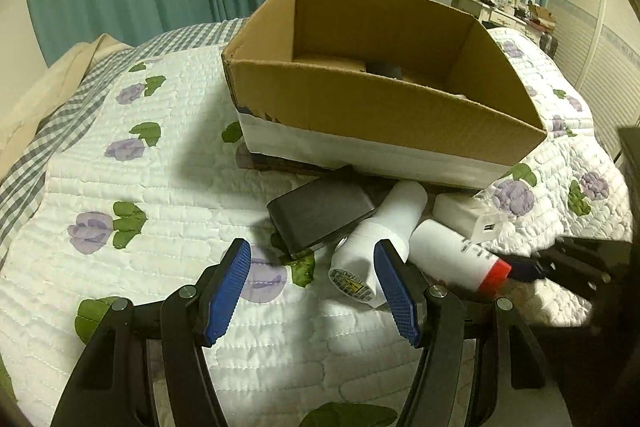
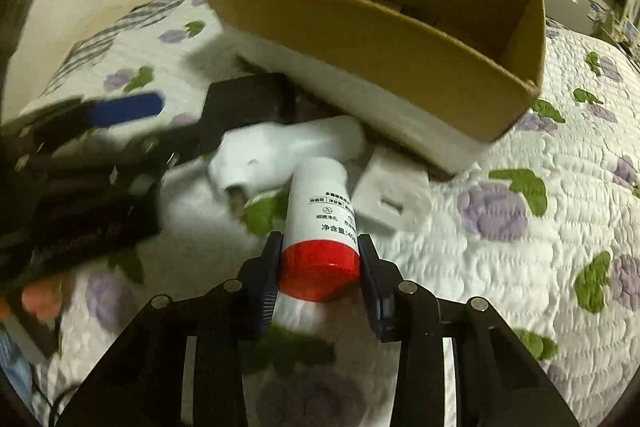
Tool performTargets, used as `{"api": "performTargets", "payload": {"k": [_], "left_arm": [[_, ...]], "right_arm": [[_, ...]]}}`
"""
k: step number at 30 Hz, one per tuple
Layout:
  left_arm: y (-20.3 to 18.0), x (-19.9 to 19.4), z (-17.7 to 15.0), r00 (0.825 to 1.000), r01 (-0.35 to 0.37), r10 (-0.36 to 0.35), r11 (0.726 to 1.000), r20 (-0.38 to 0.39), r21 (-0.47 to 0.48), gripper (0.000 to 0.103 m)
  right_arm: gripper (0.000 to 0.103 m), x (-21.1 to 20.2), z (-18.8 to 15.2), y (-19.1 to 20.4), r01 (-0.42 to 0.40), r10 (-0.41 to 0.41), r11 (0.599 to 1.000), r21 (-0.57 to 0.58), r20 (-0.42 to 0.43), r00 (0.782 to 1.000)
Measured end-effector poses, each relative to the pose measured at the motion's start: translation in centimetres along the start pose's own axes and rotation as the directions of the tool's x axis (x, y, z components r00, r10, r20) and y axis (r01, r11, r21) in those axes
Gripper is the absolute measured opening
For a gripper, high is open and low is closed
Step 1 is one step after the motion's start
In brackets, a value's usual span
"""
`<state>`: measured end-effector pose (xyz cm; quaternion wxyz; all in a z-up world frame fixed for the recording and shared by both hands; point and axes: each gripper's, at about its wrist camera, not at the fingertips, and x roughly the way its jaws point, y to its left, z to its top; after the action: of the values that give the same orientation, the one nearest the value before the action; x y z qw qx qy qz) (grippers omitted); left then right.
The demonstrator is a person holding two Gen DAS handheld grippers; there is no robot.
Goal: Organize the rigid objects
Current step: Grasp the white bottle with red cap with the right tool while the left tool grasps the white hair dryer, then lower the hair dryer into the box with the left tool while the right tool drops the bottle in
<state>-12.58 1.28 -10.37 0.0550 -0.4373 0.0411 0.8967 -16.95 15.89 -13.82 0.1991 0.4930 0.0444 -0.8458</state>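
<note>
My right gripper [image 2: 320,267] is clamped on the red cap of a white cylindrical bottle with printed black text [image 2: 326,215]; both blue pads press against the cap's sides, and the bottle lies on the white quilted bedspread with purple flowers and green leaves [image 2: 520,267], its base pointing toward the open brown cardboard box with a white band along its bottom [image 2: 400,39]. From the left wrist view I see the same bottle [image 1: 452,255] lying on its side, with the right gripper's dark fingers [image 1: 532,267] at the red end.

My left gripper [image 1: 312,287] hangs just above the bedspread [image 1: 140,167] with its jaws apart and nothing between the pads. Its right pad stands in front of a larger white plastic cylinder with a label on its near end [image 1: 380,239]. Left of that lies a dark grey rectangular block with rounded corners [image 1: 320,211], touching the cylinder. A white rectangular charger with a USB port [image 1: 468,219] lies beyond the bottle, near the cardboard box [image 1: 380,107]. All four items lie close together in front of the box's near wall. Inside the box something dark lies on the floor, too hidden to identify.
</note>
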Motion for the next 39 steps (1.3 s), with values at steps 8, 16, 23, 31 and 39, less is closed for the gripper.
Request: {"api": "performTargets", "payload": {"k": [8, 16, 23, 31, 39], "left_arm": [[0.2, 0.6, 0.0, 1.000, 0.005, -0.005, 1.000, -0.022, 0.001, 0.067], [-2.3, 2.3, 0.5, 0.998, 0.050, -0.047, 0.996, -0.042, 0.072, 0.067], [-5.5, 2.1, -0.3, 0.996, 0.069, -0.055, 0.976, -0.074, 0.207, 0.062], [-2.6, 2.2, 0.5, 0.979, 0.146, -0.137, 0.988, -0.148, 0.051, 0.062], [-3.3, 4.4, -0.4, 0.985, 0.093, -0.076, 0.990, -0.156, 0.103, 0.054]], "right_arm": [[0.036, -1.6, -0.6, 0.4, 0.015, -0.015, 1.000, -0.016, 0.054, 0.998], [0.036, -6.6, -0.2, -2.1, 0.056, -0.065, 0.997, 0.053, 0.175, 0.982], [0.036, -6.6, 0.0, -3.6, 0.050, -0.068, 0.993, 0.108, 0.173, 0.983], [0.036, -6.7, 0.0, -3.5, 0.043, -0.061, 0.993, 0.109, 0.174, 0.983], [0.036, -6.4, 0.0, -3.8, 0.042, -0.062, 0.992, 0.117, 0.167, 0.984]]}}
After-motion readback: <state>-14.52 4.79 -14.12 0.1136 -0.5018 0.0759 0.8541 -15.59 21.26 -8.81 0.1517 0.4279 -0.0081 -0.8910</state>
